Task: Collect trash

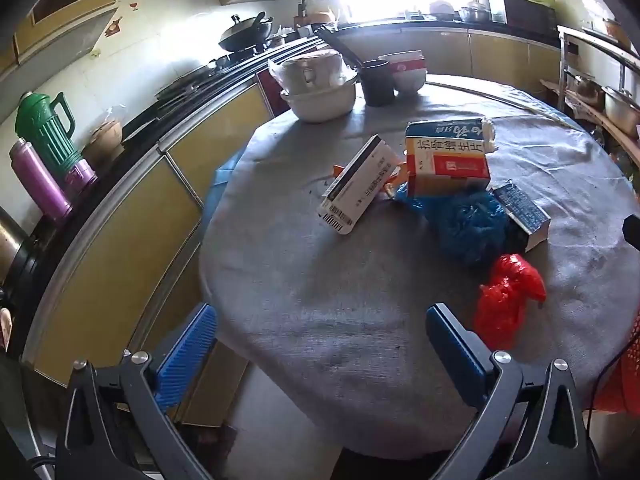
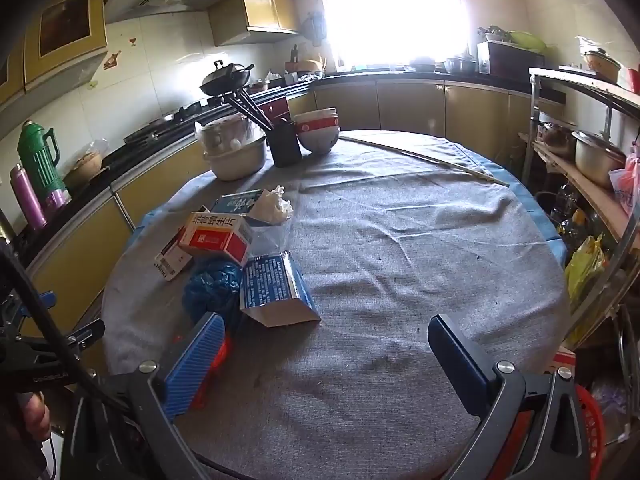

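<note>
Both the left gripper (image 1: 320,356) and right gripper (image 2: 326,364) had jaws wide and empty. The leaning boxes (image 1: 446,158) could topple if nudged; the red bag (image 1: 506,300) looked slippery, perhaps.

My right gripper (image 2: 324,356) hangs above the near edge of the round table (image 2: 420,280), fingers spread wide with nothing between them. Left of it the trash lies heaped: a blue-printed carton (image 2: 276,292) on its side, touching a crumpled blue bag (image 2: 212,284), with a red-and-white box (image 2: 218,236) behind them. Something red (image 2: 224,350) peeks past my left finger, perhaps a plastic bag. At the far edge stand stacked bowls (image 2: 318,130) and a dark cup (image 2: 285,144).
</note>
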Demonstrator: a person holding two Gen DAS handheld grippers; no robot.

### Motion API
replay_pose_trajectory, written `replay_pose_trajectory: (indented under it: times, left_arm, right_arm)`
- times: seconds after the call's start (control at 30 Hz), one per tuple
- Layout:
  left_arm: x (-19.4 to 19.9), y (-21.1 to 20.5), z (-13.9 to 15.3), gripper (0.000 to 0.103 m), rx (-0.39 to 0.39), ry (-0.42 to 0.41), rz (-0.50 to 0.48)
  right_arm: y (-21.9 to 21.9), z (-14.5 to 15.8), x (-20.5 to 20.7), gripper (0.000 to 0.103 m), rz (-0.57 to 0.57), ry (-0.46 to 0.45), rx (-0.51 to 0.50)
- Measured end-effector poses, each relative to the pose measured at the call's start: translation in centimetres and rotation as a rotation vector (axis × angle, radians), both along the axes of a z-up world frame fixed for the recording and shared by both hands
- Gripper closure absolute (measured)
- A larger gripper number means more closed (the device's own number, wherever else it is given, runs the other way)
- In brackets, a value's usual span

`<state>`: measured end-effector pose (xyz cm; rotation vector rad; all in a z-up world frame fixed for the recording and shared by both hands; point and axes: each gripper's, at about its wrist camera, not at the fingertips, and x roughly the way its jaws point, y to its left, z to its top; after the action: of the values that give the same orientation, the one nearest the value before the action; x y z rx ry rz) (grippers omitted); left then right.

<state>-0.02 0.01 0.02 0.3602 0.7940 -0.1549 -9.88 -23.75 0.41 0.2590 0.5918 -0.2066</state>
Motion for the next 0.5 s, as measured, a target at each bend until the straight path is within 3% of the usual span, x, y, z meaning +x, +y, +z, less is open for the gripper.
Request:
replay_pose_trajectory:
  times: [0.03,0.2,0.27,0.5]
  left_arm:
    - [0.0,0.0,0.0,0.000,-0.002,-0.004,-0.003]
    - [-0.6,1.5,-0.8,0.000,-0.029,-0.018,-0.004]
    - [-0.1,0.6,-0.7,0.000,-0.027,0.041,0.001]
    - [-0.6,-0.7,-1.5,0.000,-0.078,0.125,-0.041]
  right_arm:
    - [0.1,-0.7,1.3,0.000,0.034,0.042,0.014]
    - [0.3,-1.2,1.1,0.000,0.042,0.054,0.008]
    - [0.7,-1.1,1.6,0.000,0.041,0.076,0.005]
    - [-0.4,-2.5,2.0,0.000,0.031,0.121,0.057]
